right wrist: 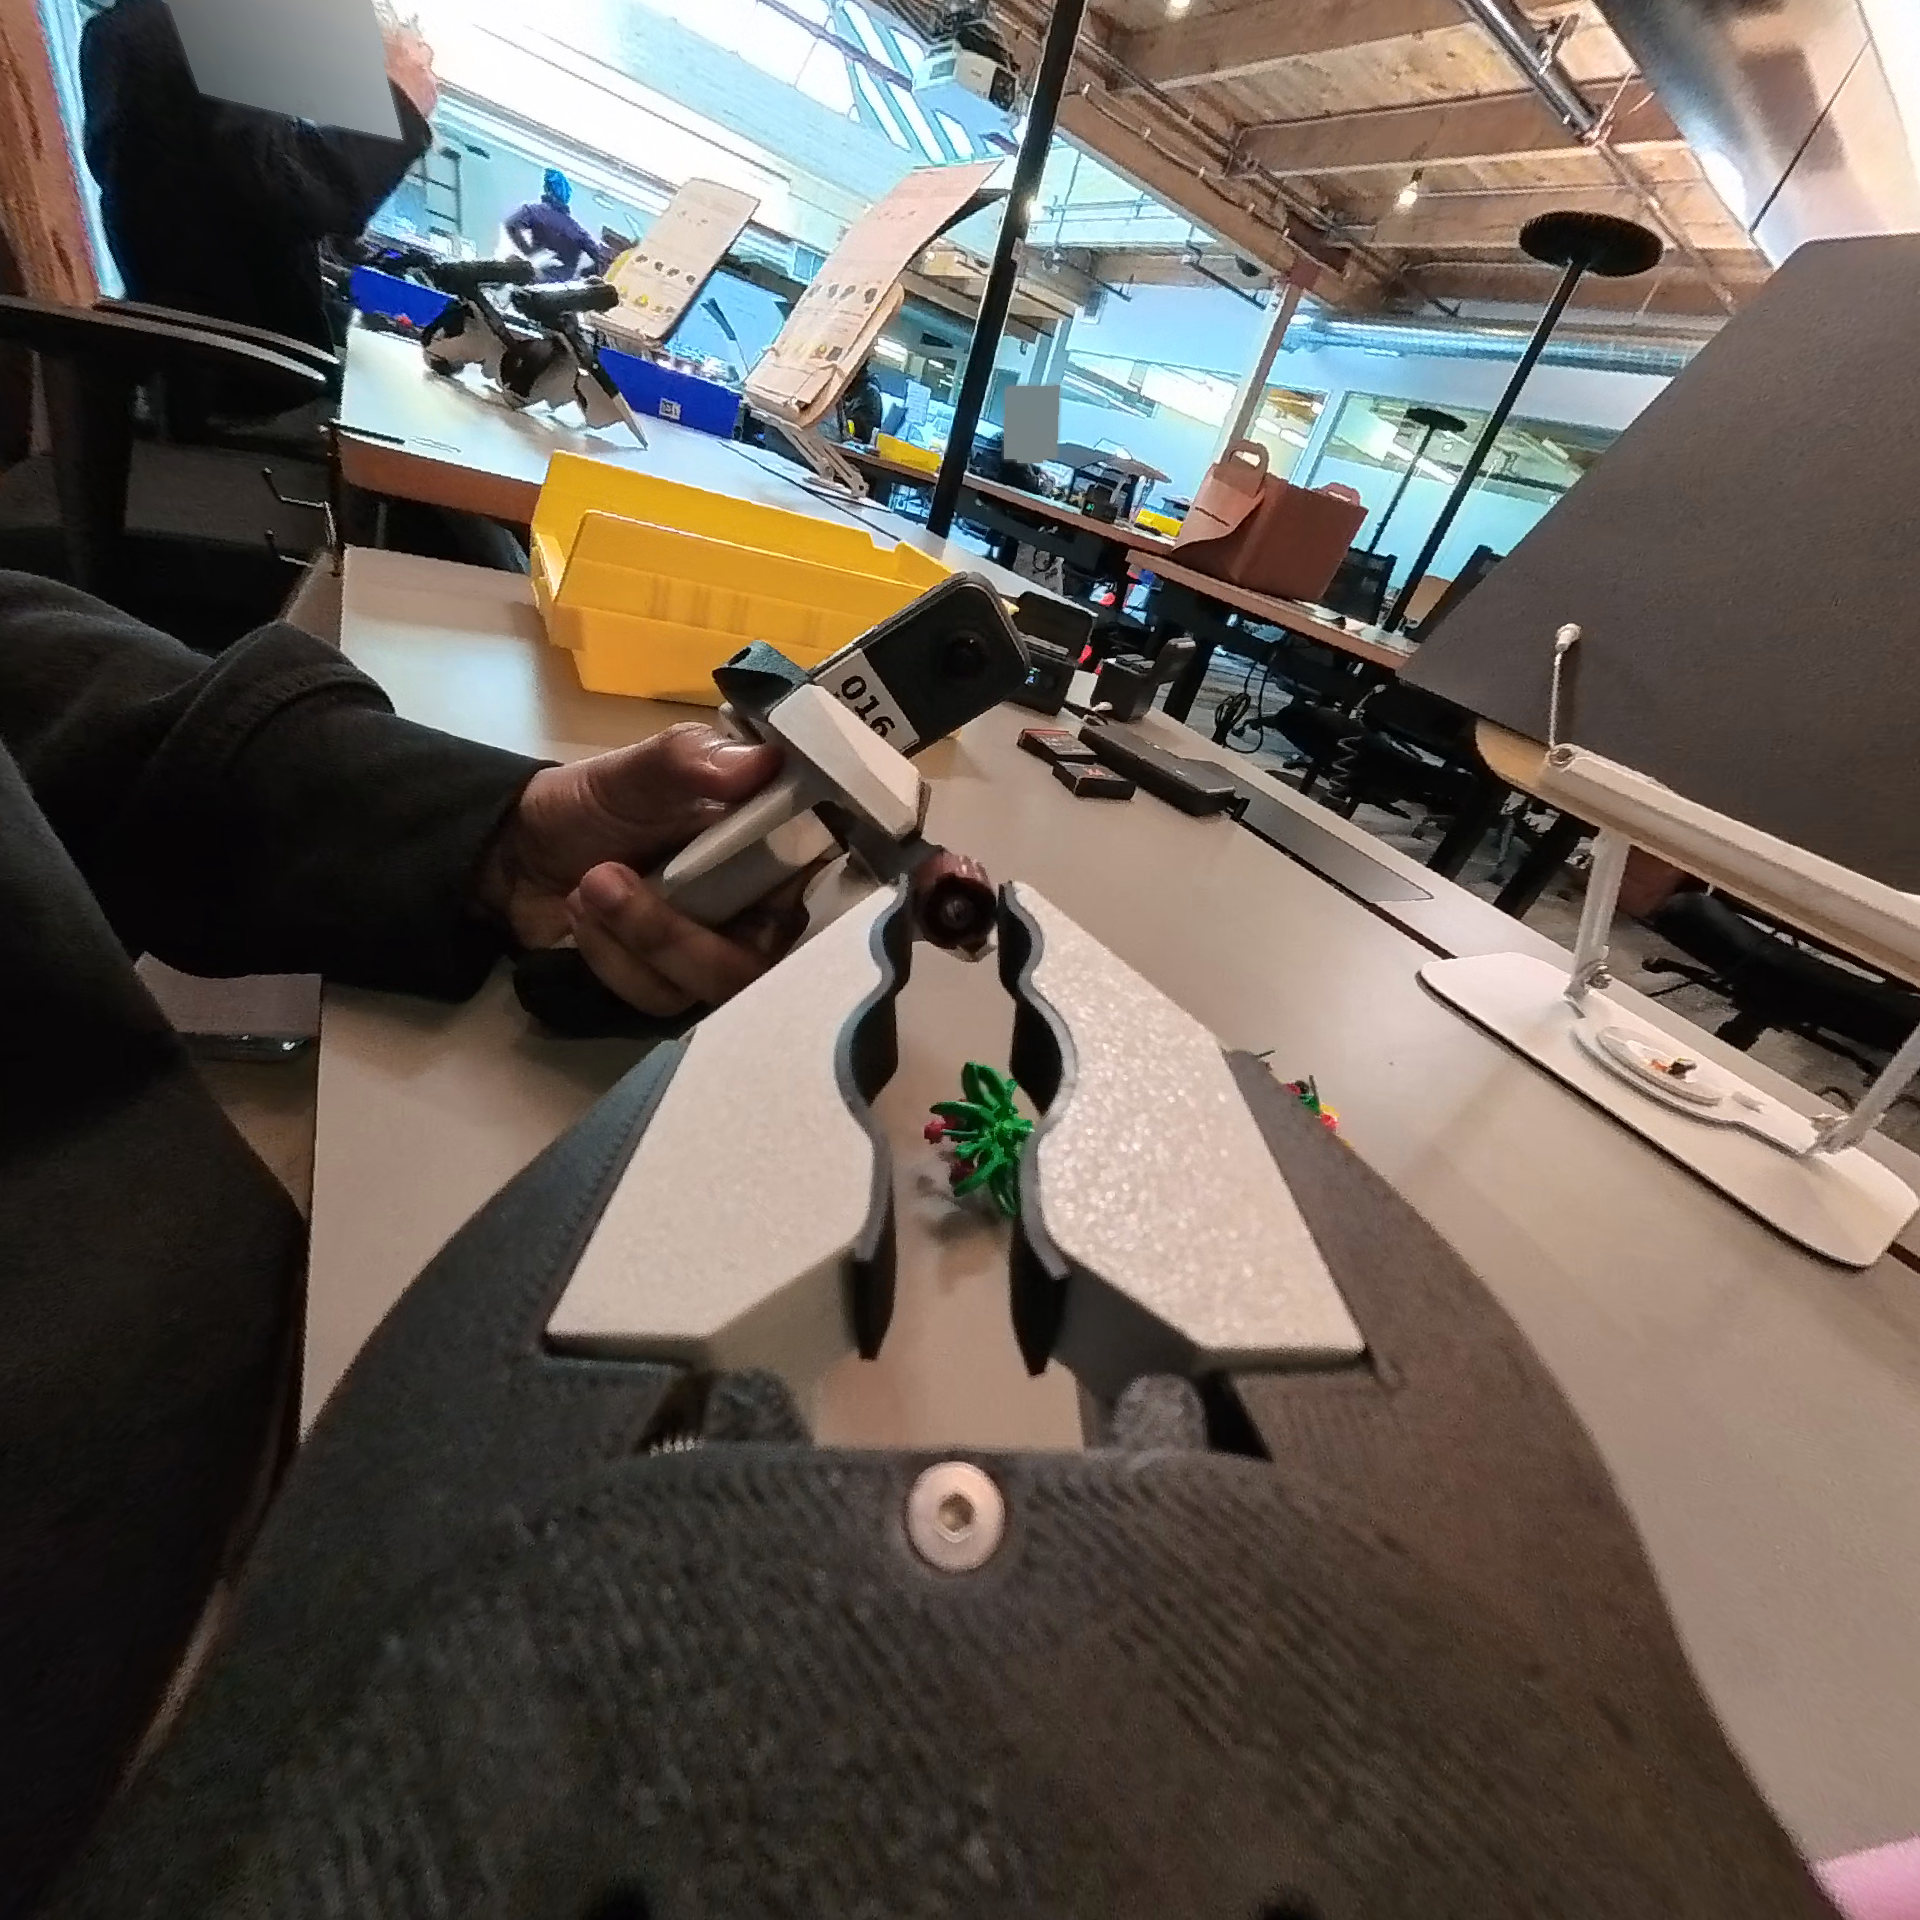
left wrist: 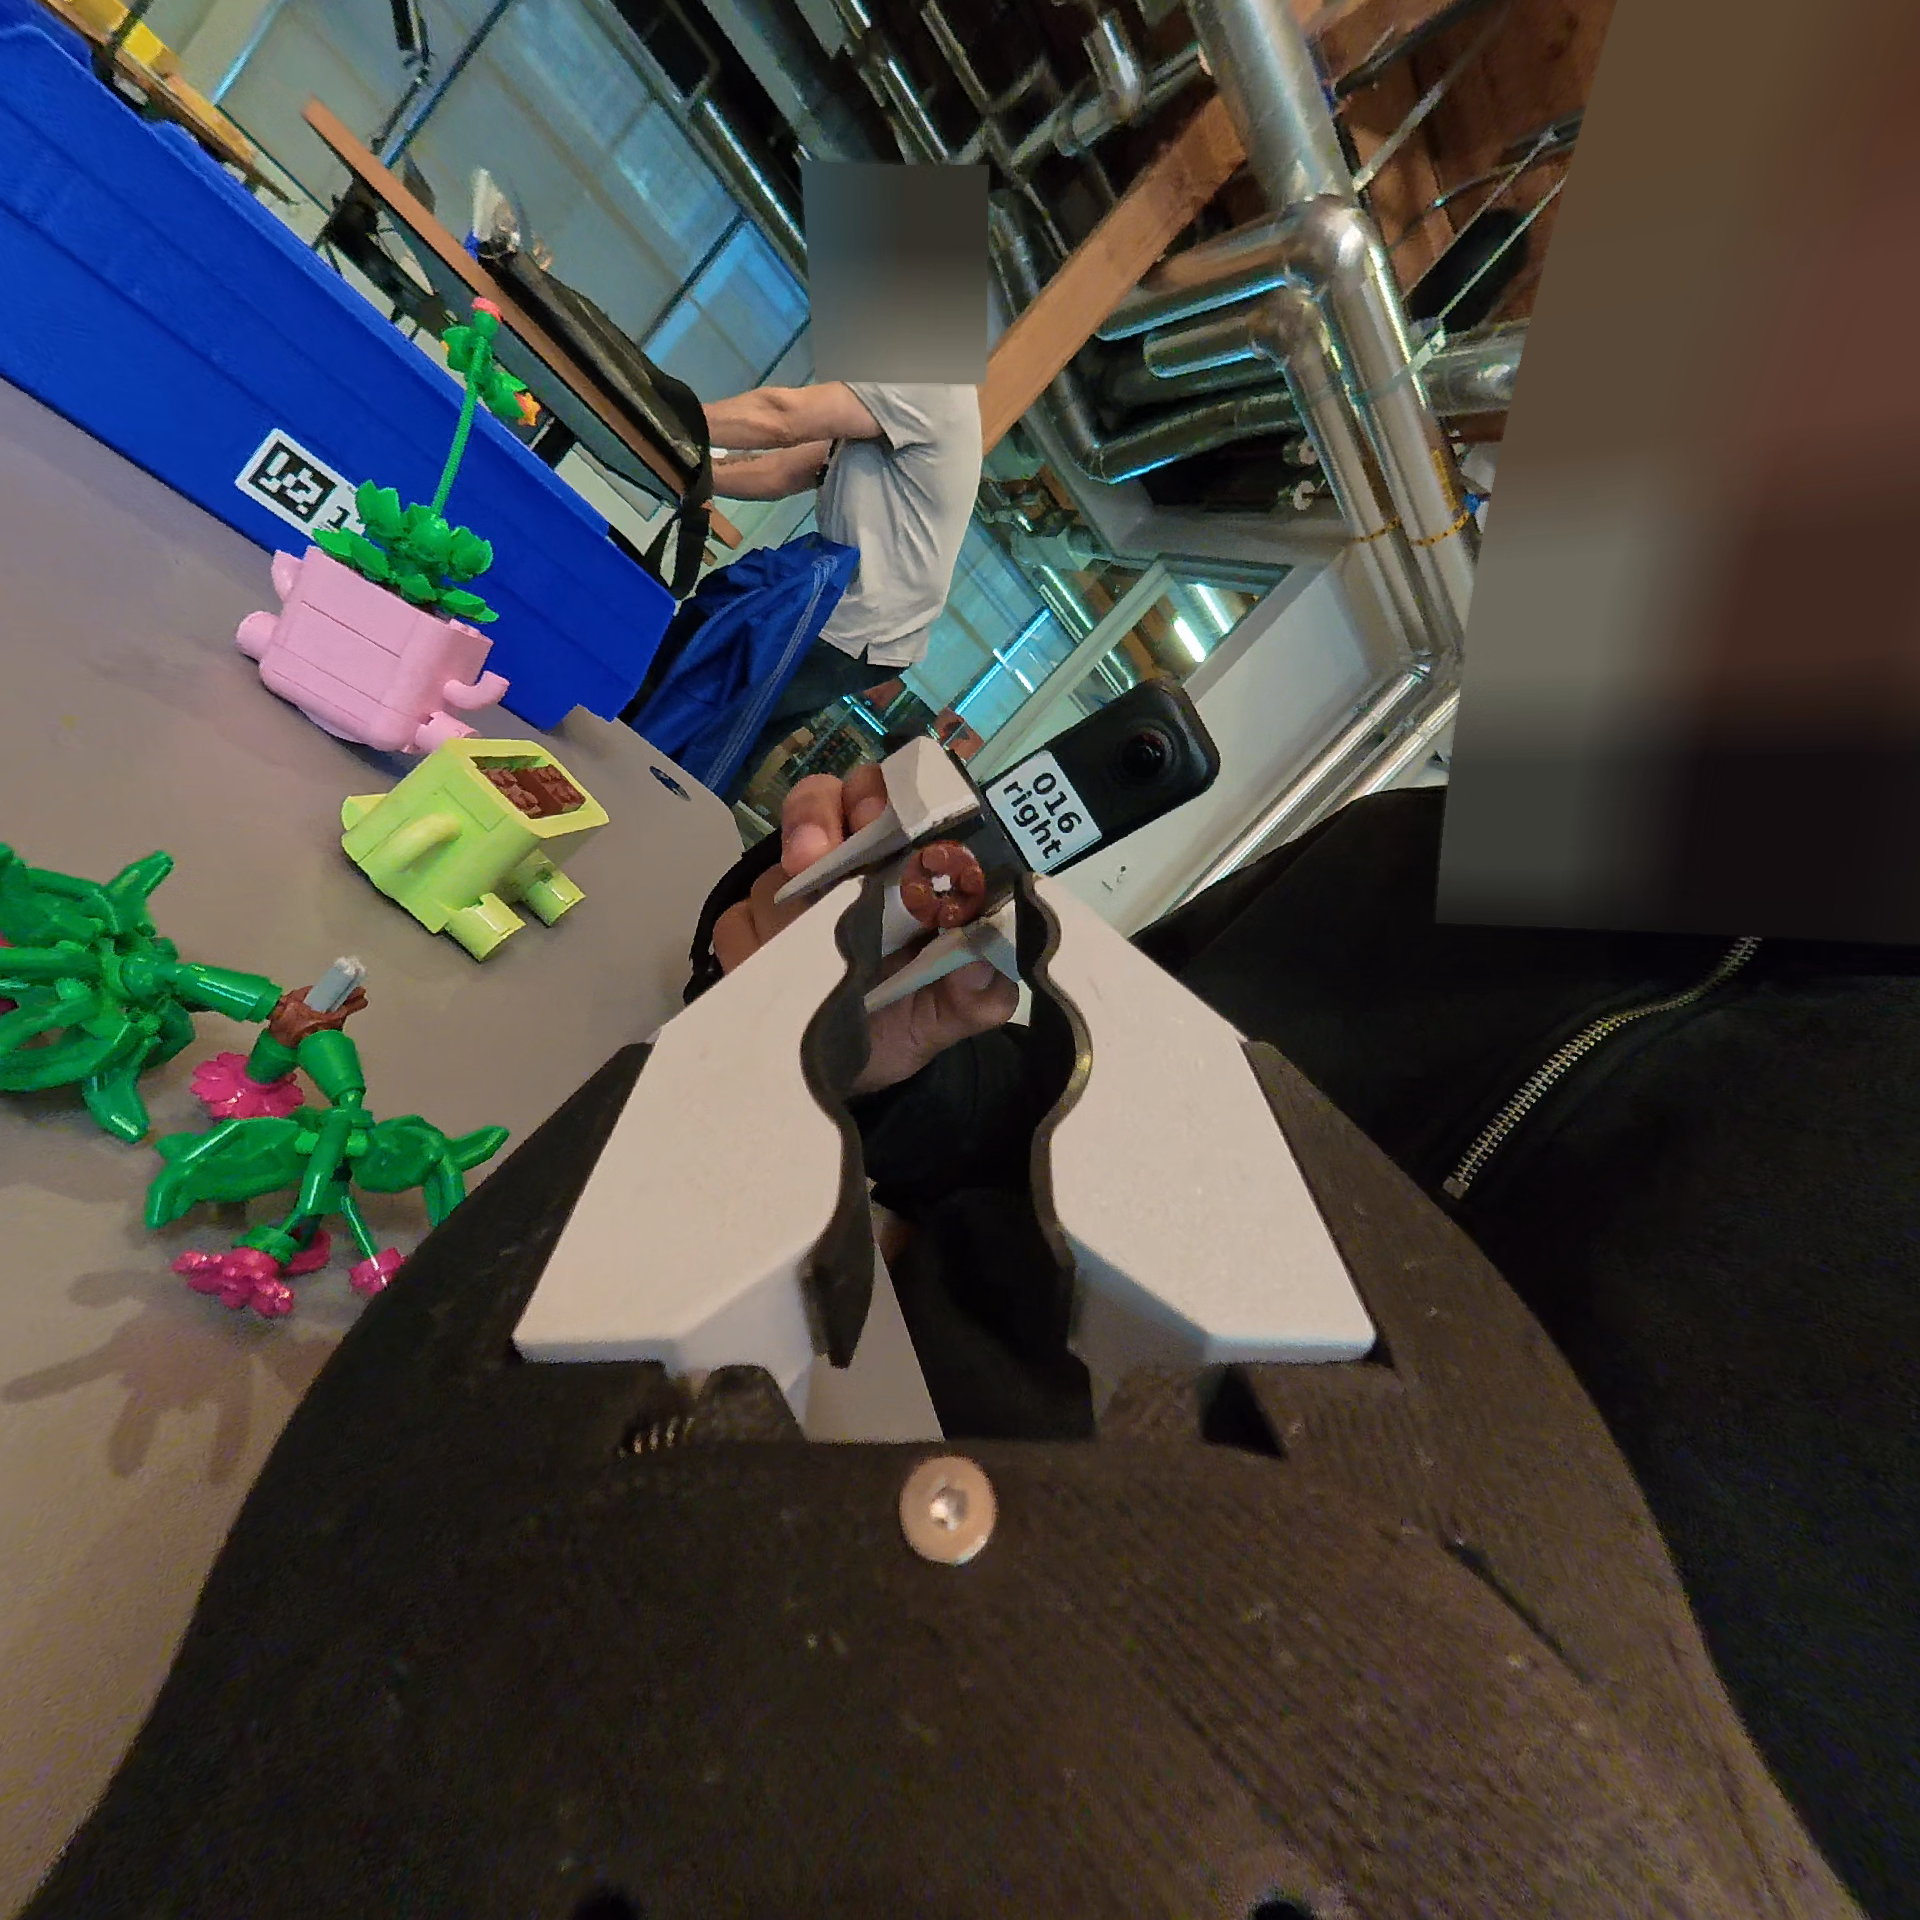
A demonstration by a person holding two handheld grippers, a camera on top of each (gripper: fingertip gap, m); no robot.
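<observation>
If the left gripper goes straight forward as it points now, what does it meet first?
Most likely the small brown round piece at the left gripper fingertips, then the right gripper close behind it; whether they already touch is unclear.

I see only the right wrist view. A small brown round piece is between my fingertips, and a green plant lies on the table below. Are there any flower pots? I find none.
Observer: Yes. The left wrist view shows a pink brick pot with a green plant in it, on the grey table.
Operator: Only this one?
Observer: No. A lime-green pot is beside it, with brown pieces in its top and no plant.
Operator: What is behind them?
Observer: A blue bin is behind the pink pot.
</observation>
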